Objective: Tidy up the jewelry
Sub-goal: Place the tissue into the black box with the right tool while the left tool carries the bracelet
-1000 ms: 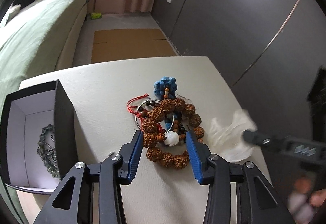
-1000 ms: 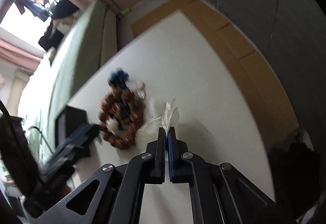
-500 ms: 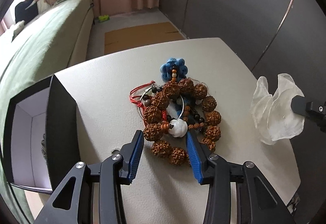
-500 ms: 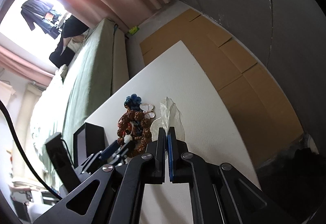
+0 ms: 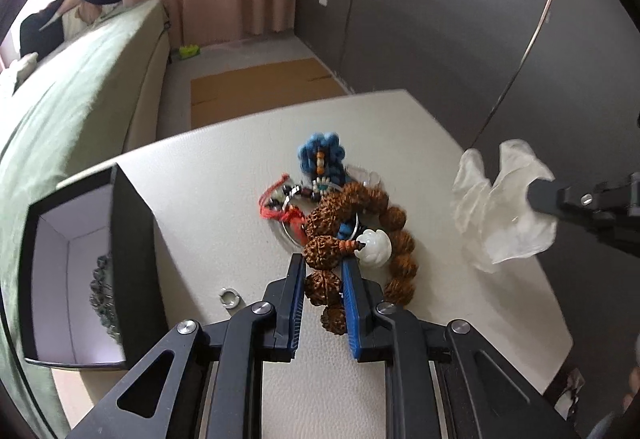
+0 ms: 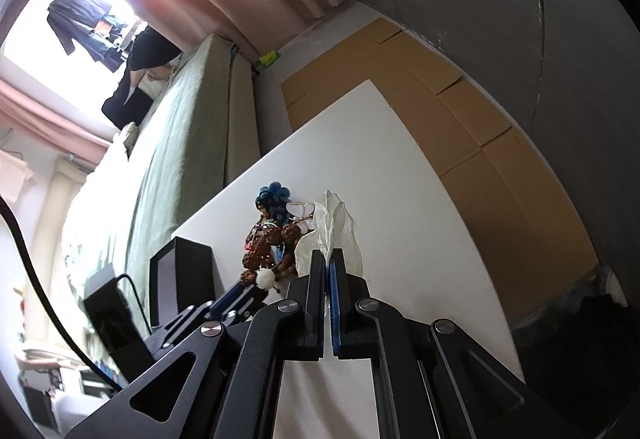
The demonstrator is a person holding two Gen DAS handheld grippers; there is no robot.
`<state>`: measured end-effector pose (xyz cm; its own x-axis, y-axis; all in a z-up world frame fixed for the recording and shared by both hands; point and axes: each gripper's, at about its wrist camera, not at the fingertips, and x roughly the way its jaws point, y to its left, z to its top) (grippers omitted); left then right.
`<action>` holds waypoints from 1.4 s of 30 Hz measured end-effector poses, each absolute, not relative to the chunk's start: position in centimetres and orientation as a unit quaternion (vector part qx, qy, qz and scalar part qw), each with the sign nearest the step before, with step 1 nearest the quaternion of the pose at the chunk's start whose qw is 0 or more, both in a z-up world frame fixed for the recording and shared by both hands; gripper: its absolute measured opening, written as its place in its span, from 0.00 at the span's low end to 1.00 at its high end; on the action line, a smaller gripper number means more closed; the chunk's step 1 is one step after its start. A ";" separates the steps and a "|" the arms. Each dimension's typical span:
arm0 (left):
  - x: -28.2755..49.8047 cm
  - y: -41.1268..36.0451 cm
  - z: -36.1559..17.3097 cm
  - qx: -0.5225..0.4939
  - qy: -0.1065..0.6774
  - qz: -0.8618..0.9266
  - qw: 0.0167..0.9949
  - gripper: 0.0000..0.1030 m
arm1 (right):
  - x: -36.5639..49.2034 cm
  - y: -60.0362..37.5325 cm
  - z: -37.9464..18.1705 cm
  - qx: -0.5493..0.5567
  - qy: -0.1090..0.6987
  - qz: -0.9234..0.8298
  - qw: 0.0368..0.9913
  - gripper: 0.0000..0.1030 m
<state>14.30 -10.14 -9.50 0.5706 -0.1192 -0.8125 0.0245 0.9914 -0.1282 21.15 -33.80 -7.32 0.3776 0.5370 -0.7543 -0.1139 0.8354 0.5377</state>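
My left claw [image 5: 322,279] has just squeezed onto the big brown bumpy bead bracelet [image 5: 360,235], right of the open black box [image 5: 132,239]. My right claw [image 6: 329,271] pinches the thin white see-through bag [image 5: 500,207], lifted now.

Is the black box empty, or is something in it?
Not empty: the open black box shows a dark beaded chain lying on its white floor.

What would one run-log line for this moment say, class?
left gripper: shut on bracelet | right gripper: shut on bag, held off table | box: open | ring: loose on table
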 end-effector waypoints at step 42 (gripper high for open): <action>5.0 8.1 1.6 -0.212 0.298 0.055 0.929 0.18 | 18.3 -17.5 -6.0 0.209 0.472 0.390 0.762 0.04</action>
